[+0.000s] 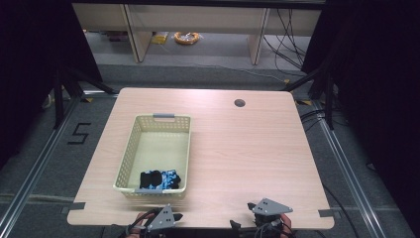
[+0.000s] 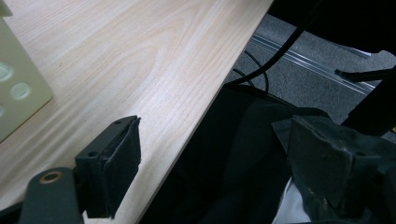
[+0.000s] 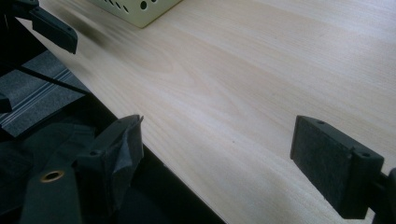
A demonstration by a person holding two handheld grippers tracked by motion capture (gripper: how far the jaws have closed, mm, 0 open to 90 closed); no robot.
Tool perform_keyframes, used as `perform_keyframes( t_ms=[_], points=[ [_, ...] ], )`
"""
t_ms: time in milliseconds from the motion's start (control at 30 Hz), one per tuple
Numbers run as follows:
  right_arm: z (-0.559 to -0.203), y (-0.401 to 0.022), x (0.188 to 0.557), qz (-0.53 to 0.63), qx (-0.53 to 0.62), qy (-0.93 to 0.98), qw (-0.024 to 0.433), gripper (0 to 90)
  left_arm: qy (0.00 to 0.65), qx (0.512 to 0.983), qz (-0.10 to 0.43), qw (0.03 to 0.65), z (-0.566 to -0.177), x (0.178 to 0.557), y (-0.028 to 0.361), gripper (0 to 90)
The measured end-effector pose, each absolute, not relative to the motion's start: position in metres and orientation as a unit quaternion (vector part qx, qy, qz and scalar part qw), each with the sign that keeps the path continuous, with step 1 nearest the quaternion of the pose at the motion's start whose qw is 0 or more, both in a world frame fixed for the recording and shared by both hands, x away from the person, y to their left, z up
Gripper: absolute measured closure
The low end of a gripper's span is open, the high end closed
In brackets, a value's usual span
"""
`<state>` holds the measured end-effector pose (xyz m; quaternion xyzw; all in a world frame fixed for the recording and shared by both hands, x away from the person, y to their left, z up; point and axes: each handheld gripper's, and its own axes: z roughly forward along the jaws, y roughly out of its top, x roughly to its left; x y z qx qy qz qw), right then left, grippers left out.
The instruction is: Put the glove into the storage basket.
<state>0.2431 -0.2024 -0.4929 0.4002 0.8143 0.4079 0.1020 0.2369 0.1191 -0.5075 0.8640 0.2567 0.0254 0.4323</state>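
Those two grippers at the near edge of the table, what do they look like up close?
The left gripper and right gripper each carry a grey three-cornered plate dotted with small holes. Each has two black, blocky jaws faced with dark, worn pads, fixed by small screws, and a brass-coloured pivot ring low on one jaw. Black cables trail from the right one.

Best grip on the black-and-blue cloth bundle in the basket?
Come straight down from above: the basket walls block any side approach. Pinch the raised black hump of the cloth bundle, which lies against the near wall. The left gripper, jaws open, sits closest, just in front of that wall.
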Motion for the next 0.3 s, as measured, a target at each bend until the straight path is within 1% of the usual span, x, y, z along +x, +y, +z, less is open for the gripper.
perform_keyframes(
  t_ms=[33,100,200,233,300],
  points=[
    [-0.4923,-0.202,0.2421,0.404,0.407,0.814,0.095,18.1,0.259,0.862,0.024,0.434,-0.5076,0.2369,0.119,17.2],
    [-0.4928,-0.2031,0.2434,0.405,0.4,0.816,0.1,18.1,0.242,0.871,0.037,0.426,-0.5068,0.2401,0.1213,17.2],
    [-0.4929,-0.2036,0.2435,0.402,0.402,0.816,0.103,18.1,0.247,0.866,0.035,0.433,-0.5069,0.2397,0.1209,17.2],
    [-0.4935,-0.2034,0.2438,0.405,0.402,0.815,0.105,18.2,0.262,0.862,0.03,0.433,-0.5074,0.2383,0.1202,17.2],
    [-0.4933,-0.204,0.244,0.399,0.402,0.817,0.105,18.4,0.26,0.865,0.033,0.427,-0.5075,0.2394,0.1209,17.3]
  ],
)
